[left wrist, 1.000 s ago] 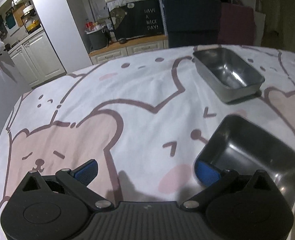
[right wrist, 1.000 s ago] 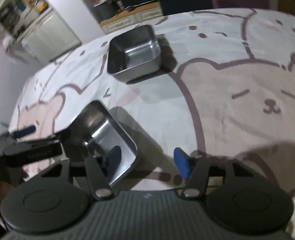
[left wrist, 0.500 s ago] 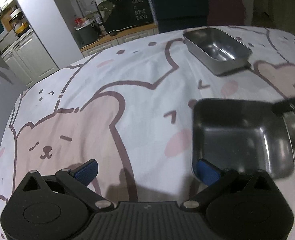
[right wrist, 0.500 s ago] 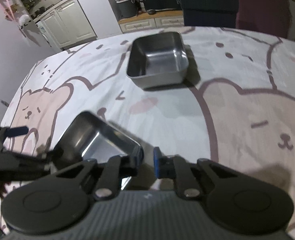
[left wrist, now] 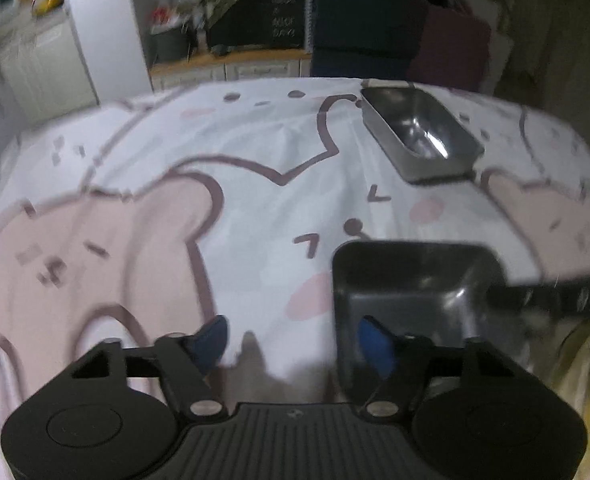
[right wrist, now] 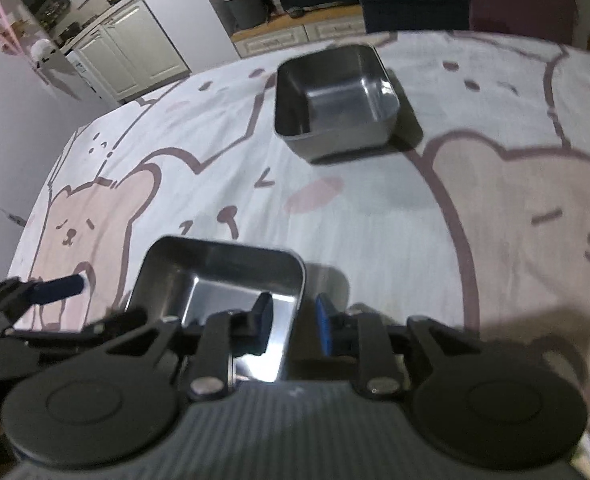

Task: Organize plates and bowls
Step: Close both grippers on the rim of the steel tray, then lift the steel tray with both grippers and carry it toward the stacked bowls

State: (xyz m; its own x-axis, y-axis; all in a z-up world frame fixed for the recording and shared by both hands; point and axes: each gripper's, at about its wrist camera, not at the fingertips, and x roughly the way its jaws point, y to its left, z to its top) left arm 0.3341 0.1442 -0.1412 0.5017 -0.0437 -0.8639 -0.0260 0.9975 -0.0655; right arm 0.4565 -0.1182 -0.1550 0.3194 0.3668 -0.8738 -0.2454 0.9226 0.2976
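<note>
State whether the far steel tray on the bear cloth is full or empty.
Empty: the far steel tray shows only bare, shiny metal floor and walls inside.

Each view looks from just behind its own gripper, forward along the two fingers and steeply down onto the surface (left wrist: 255,128) spread with a bear-print cloth (right wrist: 495,200), with a kitchen and cabinets in the dim background. The left wrist view, blurred, sits at the left of the near metal tray (left wrist: 415,280) and close over it, while the right wrist view sits at that same tray's (right wrist: 219,268) right wall. Both views share this near tray, the far metal tray (left wrist: 419,136) (right wrist: 335,100) beyond it, and the cloth between them; each also catches the other gripper at its edge: the left gripper (right wrist: 23,300) and the right gripper (left wrist: 555,298).
</note>
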